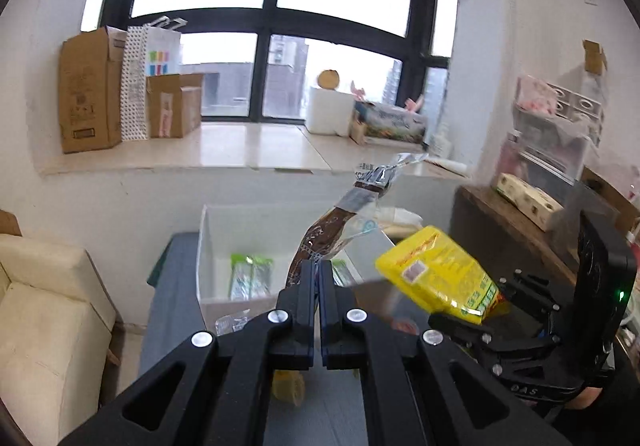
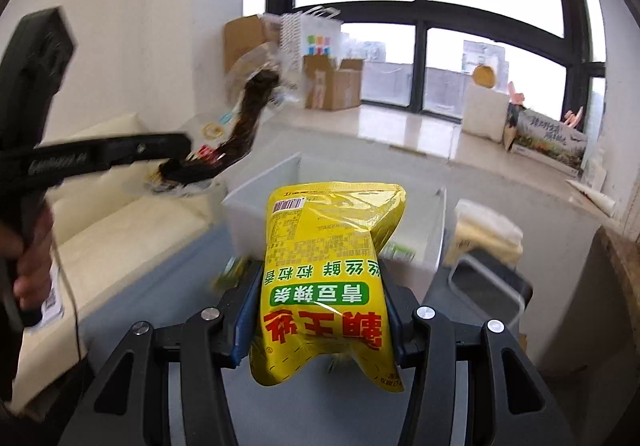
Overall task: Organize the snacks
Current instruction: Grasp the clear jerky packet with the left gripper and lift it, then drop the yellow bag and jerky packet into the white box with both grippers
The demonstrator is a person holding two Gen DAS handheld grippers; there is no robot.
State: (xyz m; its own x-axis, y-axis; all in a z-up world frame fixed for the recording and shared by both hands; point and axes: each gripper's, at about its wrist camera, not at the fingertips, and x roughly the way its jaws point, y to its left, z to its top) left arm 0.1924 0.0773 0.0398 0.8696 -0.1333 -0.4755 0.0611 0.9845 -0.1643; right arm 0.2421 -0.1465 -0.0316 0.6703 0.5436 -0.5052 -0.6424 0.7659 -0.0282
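Observation:
My left gripper (image 1: 320, 266) is shut on the lower end of a long brown snack in a clear wrapper (image 1: 320, 236), held up in the air. Beyond it stands a white bin (image 1: 202, 246) with green packets (image 1: 250, 276) inside. My right gripper (image 2: 320, 278) is shut on a yellow snack bag (image 2: 324, 266), its pads pressing both sides. In the left wrist view, the yellow bag (image 1: 436, 270) and right gripper (image 1: 468, 320) hover to the right. In the right wrist view, the left gripper (image 2: 188, 150) holds the brown snack (image 2: 248, 118) at left, before the bin (image 2: 260, 214).
A dark grey table (image 1: 172, 286) carries the bin and a clear packet (image 1: 232, 322). A cream sofa (image 1: 48, 306) stands left, a wooden shelf (image 1: 512, 230) right. Cardboard boxes (image 1: 92, 94) sit on the window sill. A person's hand (image 2: 32, 254) grips the left handle.

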